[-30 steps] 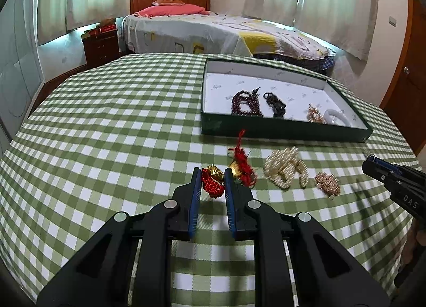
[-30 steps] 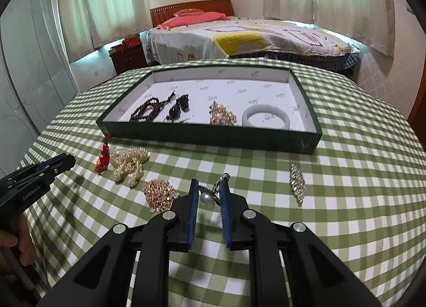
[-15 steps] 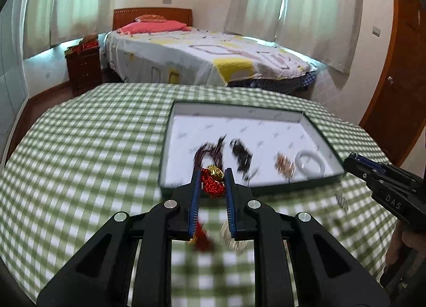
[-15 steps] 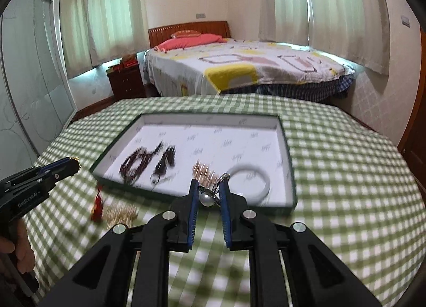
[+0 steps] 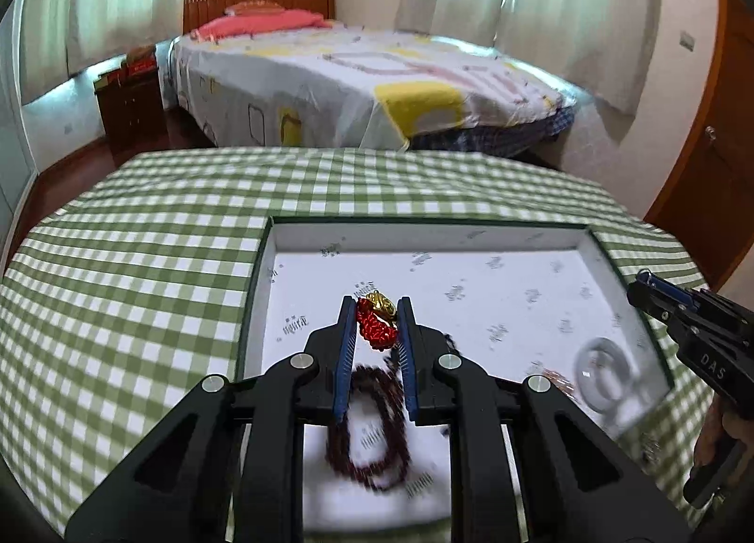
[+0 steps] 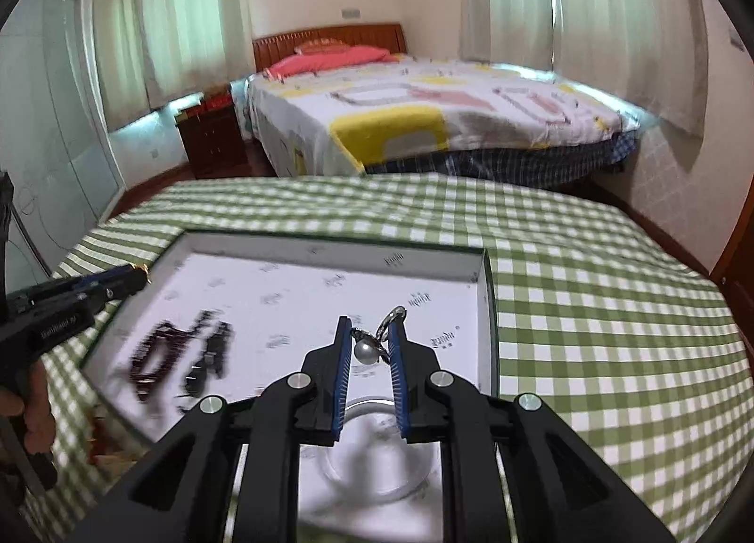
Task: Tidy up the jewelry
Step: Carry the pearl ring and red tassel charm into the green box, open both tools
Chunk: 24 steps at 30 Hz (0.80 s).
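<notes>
My left gripper (image 5: 375, 307) is shut on a red knotted charm with a gold piece (image 5: 375, 324) and holds it above the green-walled, white-lined tray (image 5: 426, 230). A dark bead bracelet (image 5: 370, 430) lies in the tray below it. My right gripper (image 6: 369, 328) is shut on a pearl piece with a silver ring (image 6: 372, 345), above the same tray (image 6: 330, 244), over a pale bangle (image 6: 377, 453). Dark bead strands (image 6: 181, 357) lie blurred at the tray's left. Each gripper shows at the edge of the other's view: the right gripper (image 5: 636, 291), the left gripper (image 6: 139, 272).
The tray stands on a round table with a green checked cloth (image 5: 141, 260). The pale bangle (image 5: 608, 376) and a small gold piece (image 5: 556, 378) lie at the tray's right end. A bed (image 6: 424, 114) and a nightstand (image 6: 212, 138) stand beyond the table.
Both grippers have lifted their pieces off the cloth and moved forward over the tray. The loose jewelry on the cloth has dropped out of view.
</notes>
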Motion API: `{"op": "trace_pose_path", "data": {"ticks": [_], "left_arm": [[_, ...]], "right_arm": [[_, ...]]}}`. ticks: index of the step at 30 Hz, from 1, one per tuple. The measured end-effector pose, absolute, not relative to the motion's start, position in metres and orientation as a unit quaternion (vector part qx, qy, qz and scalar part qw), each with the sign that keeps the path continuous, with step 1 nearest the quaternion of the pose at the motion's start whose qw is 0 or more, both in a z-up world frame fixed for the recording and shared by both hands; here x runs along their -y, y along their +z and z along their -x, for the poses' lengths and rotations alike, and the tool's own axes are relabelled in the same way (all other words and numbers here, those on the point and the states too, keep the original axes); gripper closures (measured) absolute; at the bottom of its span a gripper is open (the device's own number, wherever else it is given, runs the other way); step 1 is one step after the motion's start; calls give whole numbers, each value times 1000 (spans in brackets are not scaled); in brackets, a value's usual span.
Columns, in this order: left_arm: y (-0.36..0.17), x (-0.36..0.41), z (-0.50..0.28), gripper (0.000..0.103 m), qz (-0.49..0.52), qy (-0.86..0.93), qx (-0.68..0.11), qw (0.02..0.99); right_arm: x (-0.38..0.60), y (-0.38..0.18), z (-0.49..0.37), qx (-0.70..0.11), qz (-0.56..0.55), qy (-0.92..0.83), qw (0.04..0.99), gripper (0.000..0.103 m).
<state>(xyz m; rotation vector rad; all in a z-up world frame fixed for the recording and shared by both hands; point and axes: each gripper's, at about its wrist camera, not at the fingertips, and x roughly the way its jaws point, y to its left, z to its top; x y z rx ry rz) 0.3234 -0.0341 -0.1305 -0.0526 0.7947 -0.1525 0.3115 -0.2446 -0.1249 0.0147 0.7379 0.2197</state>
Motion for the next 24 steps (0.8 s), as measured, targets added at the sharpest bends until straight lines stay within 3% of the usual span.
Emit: {"op": "trace_pose_path", "data": {"ticks": [14,21,24], "left_arm": [[-177,28,-376,85,25,-65,-480,875],[-177,34,-378,72,17,-67,-483,873],[-176,38,-376,63,17,-73,-477,876]], "right_arm": [[250,-166,-351,-439,8,108,892,86],[253,-163,-349,-438,6,110,892,63],[253,-162,-349,-437,6,110,893,60]]}}
